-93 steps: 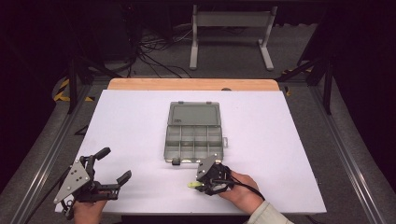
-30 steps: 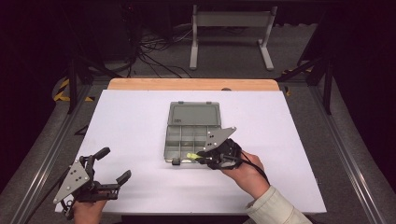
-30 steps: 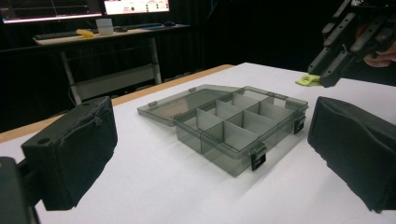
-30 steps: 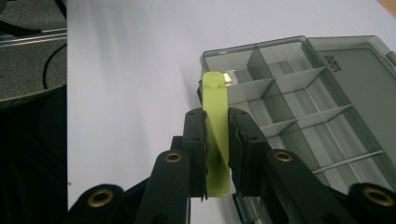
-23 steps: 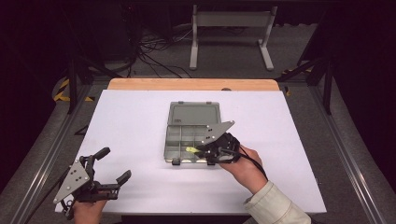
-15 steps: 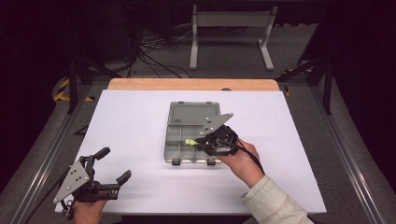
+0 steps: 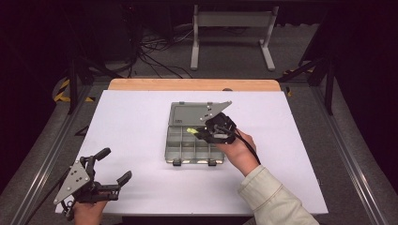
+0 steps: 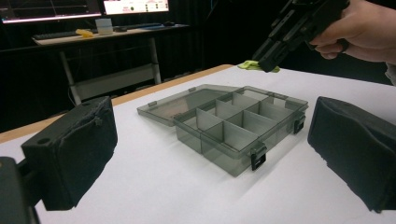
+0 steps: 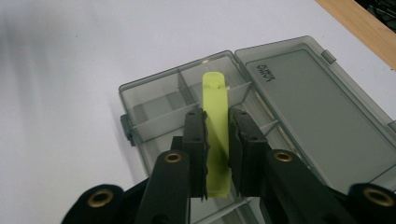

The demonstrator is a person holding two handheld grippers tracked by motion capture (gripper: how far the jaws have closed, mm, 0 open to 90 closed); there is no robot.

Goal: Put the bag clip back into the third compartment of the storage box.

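The organiser box (image 8: 233, 126) is smoky translucent plastic, smooth and slightly glossy. The yellow-green clip (image 9: 215, 135) looks like matt plastic. The worktop (image 7: 141, 126) is matt white, with a bare wood strip (image 7: 192, 84) at 12 o'clock.

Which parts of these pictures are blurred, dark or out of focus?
High view: the white table is evenly lit, the room beyond it nearly black. Left gripper view: the left tool's own pads are soft, the organizer box sharper, and the monitors behind glow. Right gripper view: the yellow-green piece is sharp; the table's upper left corner is smeared.
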